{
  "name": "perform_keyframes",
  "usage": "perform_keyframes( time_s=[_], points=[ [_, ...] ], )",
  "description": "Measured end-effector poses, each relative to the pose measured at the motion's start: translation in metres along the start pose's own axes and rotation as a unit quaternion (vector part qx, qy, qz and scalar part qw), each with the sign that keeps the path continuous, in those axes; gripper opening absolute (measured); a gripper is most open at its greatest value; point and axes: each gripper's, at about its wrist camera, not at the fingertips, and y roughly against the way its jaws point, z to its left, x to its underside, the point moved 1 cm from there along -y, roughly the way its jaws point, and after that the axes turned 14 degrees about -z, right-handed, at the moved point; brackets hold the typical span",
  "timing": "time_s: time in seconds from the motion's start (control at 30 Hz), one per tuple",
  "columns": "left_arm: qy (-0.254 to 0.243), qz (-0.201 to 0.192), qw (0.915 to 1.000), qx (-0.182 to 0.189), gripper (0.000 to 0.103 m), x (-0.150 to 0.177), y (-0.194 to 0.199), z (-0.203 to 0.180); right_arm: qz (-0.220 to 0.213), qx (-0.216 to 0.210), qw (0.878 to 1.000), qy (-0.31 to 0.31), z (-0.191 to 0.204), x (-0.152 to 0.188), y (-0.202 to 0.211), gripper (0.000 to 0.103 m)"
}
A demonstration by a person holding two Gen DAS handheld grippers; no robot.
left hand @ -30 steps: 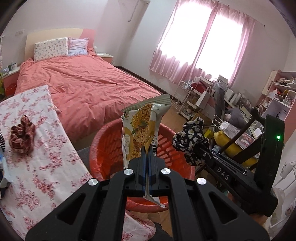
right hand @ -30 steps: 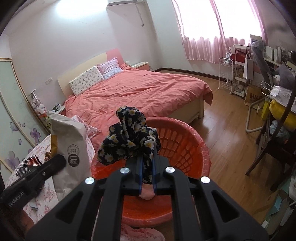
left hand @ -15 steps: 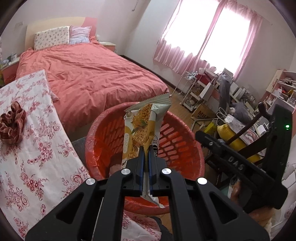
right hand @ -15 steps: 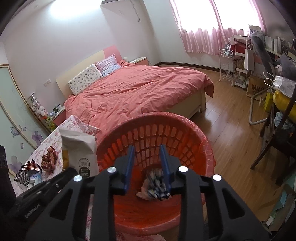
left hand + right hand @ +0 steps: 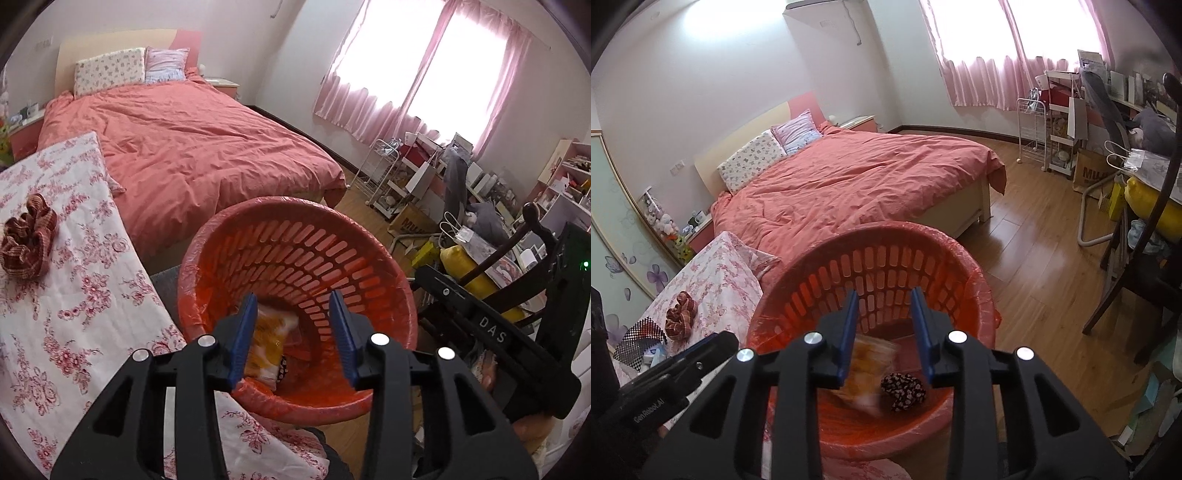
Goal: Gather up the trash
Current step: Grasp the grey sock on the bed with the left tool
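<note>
Left wrist view: your left claw point(image 5: 291, 336) hung spread wide over the orange basket point(image 5: 295, 229), holding nothing. A yellow snack bag point(image 5: 267, 341) lay inside the basket near the bottom, seen between the blue fingers point(image 5: 242, 338). Your right claw point(image 5: 491, 332) showed at the right of that view, beside the basket's rim. To the left, a brown scrunchie point(image 5: 26, 240) sat on the floral cloth covering the bench point(image 5: 66, 295).

In the right wrist view, your right claw point(image 5: 886, 334) was also parted wide and empty above the basket point(image 5: 871, 240). The snack bag point(image 5: 868, 369) appeared blurred at the bottom, just beside a dark floral scrunchie point(image 5: 904, 386). The brown scrunchie point(image 5: 679, 325) rested on the bench point(image 5: 713, 280), near a black-and-white checkered item point(image 5: 635, 341). The bed point(image 5: 849, 184) stood behind.
</note>
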Motion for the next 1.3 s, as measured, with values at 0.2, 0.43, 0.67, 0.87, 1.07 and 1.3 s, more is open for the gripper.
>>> perform_keyframes(
  time_s=[0.2,0.43,0.67,0.87,1.07,1.3],
  points=[
    [0.007,-0.007,0.9996,-0.027,0.041,0.001,0.017,0.015,-0.004,0.001,1.0,0.007,0.003,-0.001,0.009,0.03],
    [0.0,-0.027,0.9956,-0.09,0.042,0.007,0.062,0.047,-0.003,-0.016,1.0,0.026,0.03,0.005,0.021,0.033],
    [0.007,-0.056,0.9848,-0.164,0.043,0.02,0.122,0.098,0.007,-0.057,0.997,0.06,0.086,0.019,0.031,0.033],
    [0.018,-0.08,0.9668,-0.242,0.043,0.036,0.172,0.153,0.019,-0.096,0.991,0.096,0.14,0.043,0.041,0.035],
    [0.064,-0.076,0.9534,-0.285,0.043,0.048,0.188,0.209,0.035,-0.124,0.983,0.133,0.184,0.073,0.045,0.035],
    [0.114,-0.052,0.9554,-0.268,0.043,0.053,0.166,0.239,0.05,-0.14,0.976,0.161,0.21,0.096,0.049,0.035]
  ],
)
